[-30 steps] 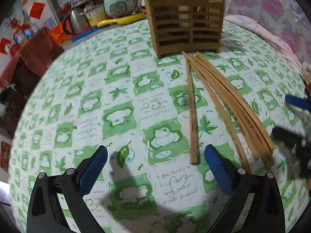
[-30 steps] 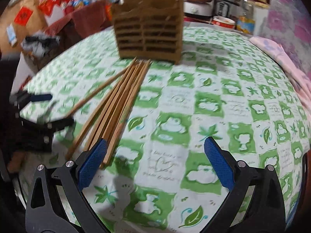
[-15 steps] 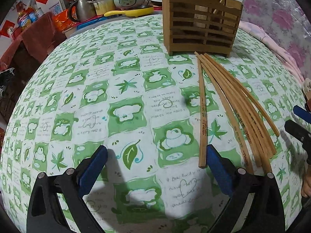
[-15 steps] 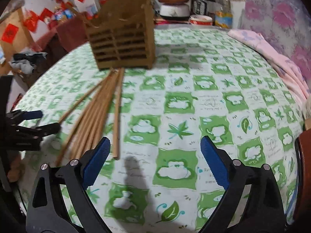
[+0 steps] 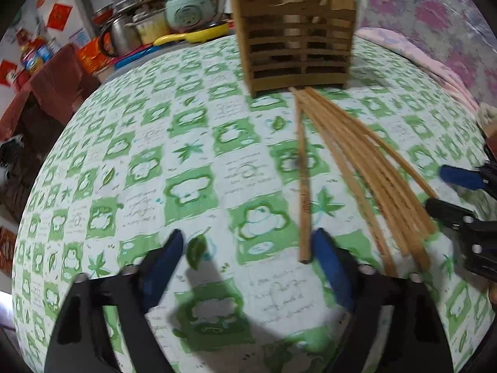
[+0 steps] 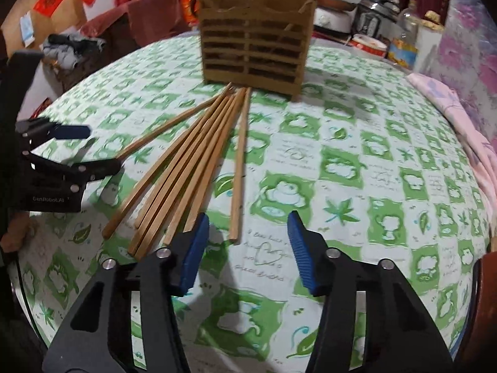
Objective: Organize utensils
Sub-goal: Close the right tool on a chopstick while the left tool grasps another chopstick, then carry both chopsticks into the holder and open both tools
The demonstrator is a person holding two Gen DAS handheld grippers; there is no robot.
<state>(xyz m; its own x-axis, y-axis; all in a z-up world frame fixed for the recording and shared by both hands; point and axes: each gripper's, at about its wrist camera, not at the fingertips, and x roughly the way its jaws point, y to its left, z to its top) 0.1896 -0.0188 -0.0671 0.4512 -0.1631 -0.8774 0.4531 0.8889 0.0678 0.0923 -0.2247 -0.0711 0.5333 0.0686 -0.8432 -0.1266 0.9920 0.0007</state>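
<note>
Several wooden chopsticks (image 5: 369,171) lie fanned on the green-patterned tablecloth, tips toward a slatted wooden utensil holder (image 5: 295,34) at the far side; they also show in the right wrist view (image 6: 192,161), in front of the holder (image 6: 254,37). One chopstick (image 5: 303,192) lies apart from the bundle; in the right wrist view (image 6: 238,168) its near end lies between my jaws. My left gripper (image 5: 248,258) is open and empty, its right pad beside that chopstick's near end. My right gripper (image 6: 245,245) is open and empty just above the cloth. One stick stands in the holder.
The round table (image 5: 124,155) has a curved edge to the left. Pots, a rice cooker (image 5: 186,9) and a yellow pan stand behind it. A pink cloth (image 6: 459,108) lies at the right edge. The other gripper (image 6: 56,161) shows at the left in the right wrist view.
My right gripper has moved left toward the single chopstick and its jaws have narrowed. My left gripper has shifted closer to that chopstick's near end and narrowed slightly.
</note>
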